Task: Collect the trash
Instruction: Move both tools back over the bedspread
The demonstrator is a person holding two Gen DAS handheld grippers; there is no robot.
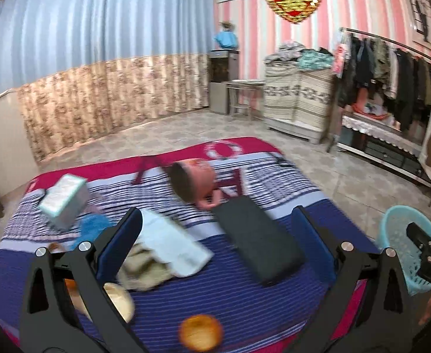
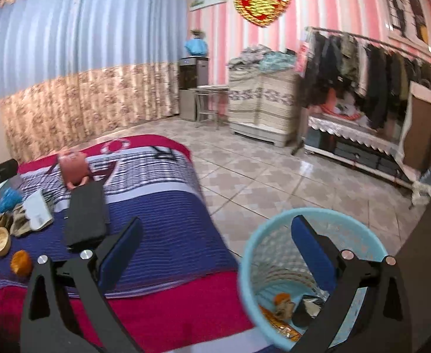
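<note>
My left gripper [image 1: 218, 220] is open and empty above the striped bed cover [image 1: 245, 300]. Under and ahead of it lie a white paper packet [image 1: 177, 244], a crumpled beige wrapper [image 1: 147, 267] and a black flat case [image 1: 256, 241]. An orange fruit [image 1: 200, 336] and a small wooden bowl [image 1: 119, 300] lie near its base. My right gripper [image 2: 215, 229] is open and empty, over the rim of the light blue trash basket [image 2: 277, 229]. The basket holds orange wrappers and dark scraps [image 2: 289, 309]. It also shows in the left wrist view [image 1: 398, 235].
A pink piggy bank [image 1: 197, 176], a teal-edged box [image 1: 65, 200] and a blue fluffy item [image 1: 93, 226] lie further back on the bed. Tiled floor [image 2: 268, 176] lies beyond, with a clothes rack [image 2: 371, 67] and a covered cabinet [image 2: 259, 103] by the striped wall.
</note>
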